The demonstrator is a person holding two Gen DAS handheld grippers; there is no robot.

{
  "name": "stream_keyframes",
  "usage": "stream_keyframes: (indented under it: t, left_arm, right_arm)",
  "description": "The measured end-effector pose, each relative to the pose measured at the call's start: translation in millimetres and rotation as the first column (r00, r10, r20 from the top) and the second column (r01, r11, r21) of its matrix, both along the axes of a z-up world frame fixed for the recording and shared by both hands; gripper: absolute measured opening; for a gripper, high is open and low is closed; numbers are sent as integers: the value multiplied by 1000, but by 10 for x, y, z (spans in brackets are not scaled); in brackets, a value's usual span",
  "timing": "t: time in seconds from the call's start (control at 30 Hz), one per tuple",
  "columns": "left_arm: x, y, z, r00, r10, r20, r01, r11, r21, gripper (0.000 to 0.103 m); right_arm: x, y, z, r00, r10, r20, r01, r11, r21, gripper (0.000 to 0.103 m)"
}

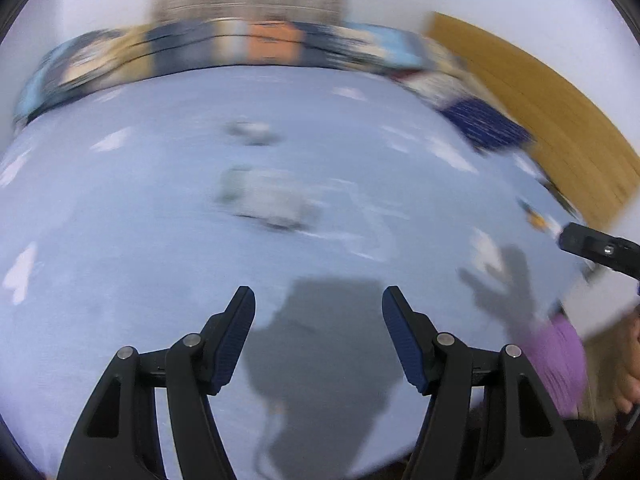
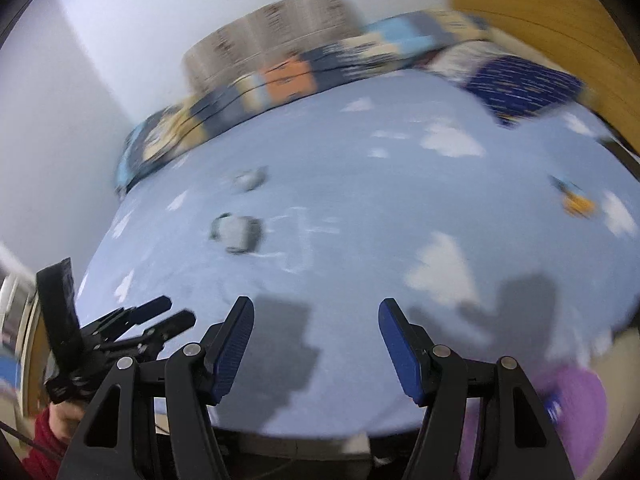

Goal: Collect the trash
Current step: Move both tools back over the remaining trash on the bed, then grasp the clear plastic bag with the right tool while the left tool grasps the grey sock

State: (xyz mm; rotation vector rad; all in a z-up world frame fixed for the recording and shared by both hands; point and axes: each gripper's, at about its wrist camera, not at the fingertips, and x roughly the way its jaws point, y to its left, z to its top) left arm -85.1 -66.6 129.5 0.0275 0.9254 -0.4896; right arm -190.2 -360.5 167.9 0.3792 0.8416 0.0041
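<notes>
Two blurred fisheye views look down over a bed covered by a pale blue sheet printed with white clouds (image 2: pixel 400 208). The left gripper (image 1: pixel 319 300), black with dark blue ribbed pads, holds its jaws spread apart with nothing between them, only its own shadow on the sheet below. The right gripper (image 2: pixel 316 312), of the same build, also stands spread and empty.

Out on the middle of the sheet, well beyond both grippers, lies a crumpled grey-white piece of trash (image 2: pixel 237 233), probably wadded paper or wrapper, though blur hides its detail. A second, smaller grey-white crumpled scrap (image 2: pixel 250 178) lies farther away, nearer the far edge. A small orange and dark wrapper (image 2: pixel 576 202) lies off to the right side of the sheet.

Along the far edge rests a folded patchwork blanket in blue, cream and orange (image 2: pixel 280 80). A dark blue patterned pillow (image 2: pixel 524 88) sits against a yellow wooden headboard (image 2: pixel 560 20). A purple object (image 2: pixel 576 412) shows at the near right corner.
</notes>
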Motion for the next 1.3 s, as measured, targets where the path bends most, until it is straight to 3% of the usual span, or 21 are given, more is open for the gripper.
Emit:
stream_keyframes:
  t: [0.1, 0.2, 0.3, 0.47, 0.77, 0.8, 0.83, 1.0, 1.3]
  left_arm:
    - [231, 257, -91, 995, 101, 24, -102, 995, 16, 65]
    - [400, 461, -173, 985, 167, -37, -168, 985, -32, 65]
    - [469, 564, -170, 978, 208, -28, -208, 978, -20, 65]
    - [556, 651, -135, 973, 228, -19, -228, 974, -5, 65]
    - [666, 773, -243, 965, 248, -89, -250, 968, -12, 65]
    - [665, 770, -246, 965, 245, -95, -248, 969, -16, 65]
    - [665, 761, -242, 966, 242, -96, -245, 969, -17, 65]
    - [643, 754, -243, 967, 238, -88, -240, 971, -9, 65]
    - [668, 881, -272, 958, 253, -133, -261, 964, -51, 65]
  right_arm:
    - [593, 231, -101, 997, 82, -13, -82, 997, 9, 68]
    - [1296, 480, -256, 987, 157, -39, -158, 987, -33, 68]
    - [1946, 647, -436, 983, 173, -58, -177, 981, -76, 68]
    - [2868, 885, -774, 984, 164, -74, -168, 984, -52, 68]
    - [3822, 1071, -1310, 981, 125, -146, -144, 981, -130, 68]
    - [3874, 1079, -1346, 980, 129, -154, -149, 981, -126, 59]
    - [3895, 1089, -1390, 977, 145, -158, -163, 981, -103, 36]
    - [3649, 1131, -1351, 969, 209, -128, -224, 969, -109, 32]
    - [2435, 973, -1377, 951, 268, -155, -271, 963, 7, 31]
